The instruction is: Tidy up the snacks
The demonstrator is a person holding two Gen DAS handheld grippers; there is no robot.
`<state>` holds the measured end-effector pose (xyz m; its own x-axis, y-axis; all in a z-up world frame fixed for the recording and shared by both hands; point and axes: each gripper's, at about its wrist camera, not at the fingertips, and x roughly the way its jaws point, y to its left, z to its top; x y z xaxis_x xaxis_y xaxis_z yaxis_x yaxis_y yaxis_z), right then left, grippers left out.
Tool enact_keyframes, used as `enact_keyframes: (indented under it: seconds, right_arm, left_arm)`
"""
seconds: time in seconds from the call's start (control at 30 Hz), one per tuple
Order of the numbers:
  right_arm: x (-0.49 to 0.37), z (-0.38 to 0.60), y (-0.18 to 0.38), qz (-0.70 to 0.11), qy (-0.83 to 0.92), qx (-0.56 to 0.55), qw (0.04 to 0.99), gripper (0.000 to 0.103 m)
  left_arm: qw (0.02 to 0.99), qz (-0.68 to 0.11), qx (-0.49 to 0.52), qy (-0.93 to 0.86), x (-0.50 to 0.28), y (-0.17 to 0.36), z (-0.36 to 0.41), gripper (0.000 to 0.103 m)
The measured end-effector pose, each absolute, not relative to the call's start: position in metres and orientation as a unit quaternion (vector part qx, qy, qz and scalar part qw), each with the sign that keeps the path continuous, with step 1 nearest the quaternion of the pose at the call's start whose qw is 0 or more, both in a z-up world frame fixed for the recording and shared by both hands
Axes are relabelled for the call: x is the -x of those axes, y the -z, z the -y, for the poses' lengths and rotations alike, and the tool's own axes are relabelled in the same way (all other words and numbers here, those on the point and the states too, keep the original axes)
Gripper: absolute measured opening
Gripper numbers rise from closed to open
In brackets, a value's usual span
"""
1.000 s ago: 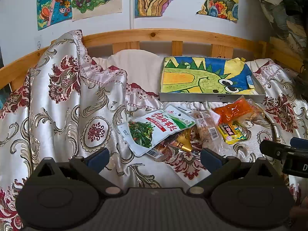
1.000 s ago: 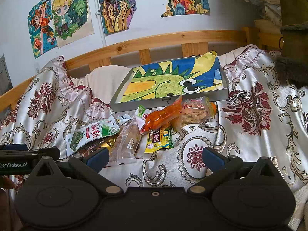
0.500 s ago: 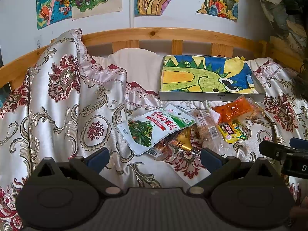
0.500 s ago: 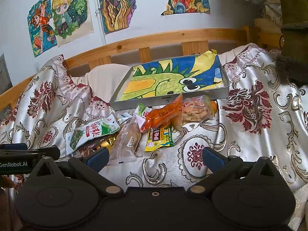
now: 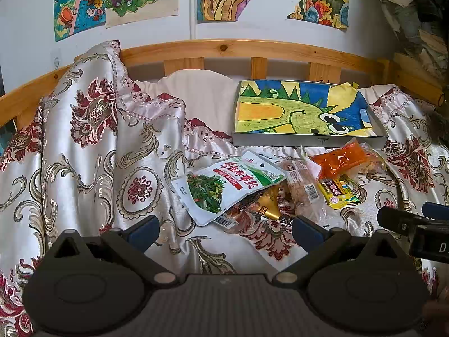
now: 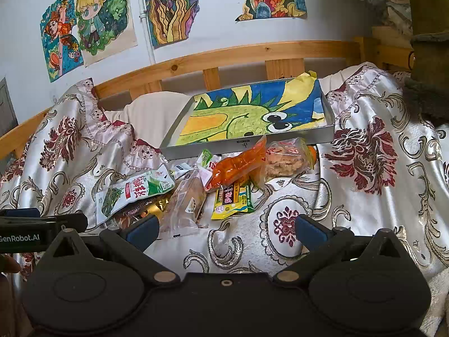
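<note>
You are holding the left gripper with its jaws spread wide and nothing between them; the blue pads are hovering clear of the cloth. You are presenting the right gripper in the same condition: wide open, empty, off the surface.

The snack pile is lying ahead of both sets of fingers, on the bedspread. From the left gripper, the green-and-white vegetable pouch is sitting just beyond the pads and slightly right of centre, its long axis running diagonally from near-left to far-right. It is overlapping a gold foil packet. From the right gripper, the clear-wrapped pastry is lying just beyond the left pad, long axis pointing roughly away from you; the yellow-green packet is beside it, near centre. In my judgement each hand is equally placed for its nearest item.

Farther out, the orange bag and a clear bag of brownish pieces are resting against the front wall of the grey tray, which is lined with a dinosaur drawing and holding no snacks.

Materials: the wrappers are thin, glossy, crinkled film; the bedspread is slick brocade satin, rumpled.
</note>
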<state>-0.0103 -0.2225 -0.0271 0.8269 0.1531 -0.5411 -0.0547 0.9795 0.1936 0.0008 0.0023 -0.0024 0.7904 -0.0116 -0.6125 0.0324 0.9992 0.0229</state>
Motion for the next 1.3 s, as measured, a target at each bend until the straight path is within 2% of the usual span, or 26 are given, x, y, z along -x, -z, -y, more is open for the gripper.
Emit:
enact_keyframes:
  seconds: [1.3]
  right_arm:
    - [0.0093,0.2218,0.0295,-0.294,-0.056,-0.085,0.95,0.102]
  left_arm:
    - [0.943,-0.332,-0.012,0.012,0.0001,0.0061,-0.0021,0.103]
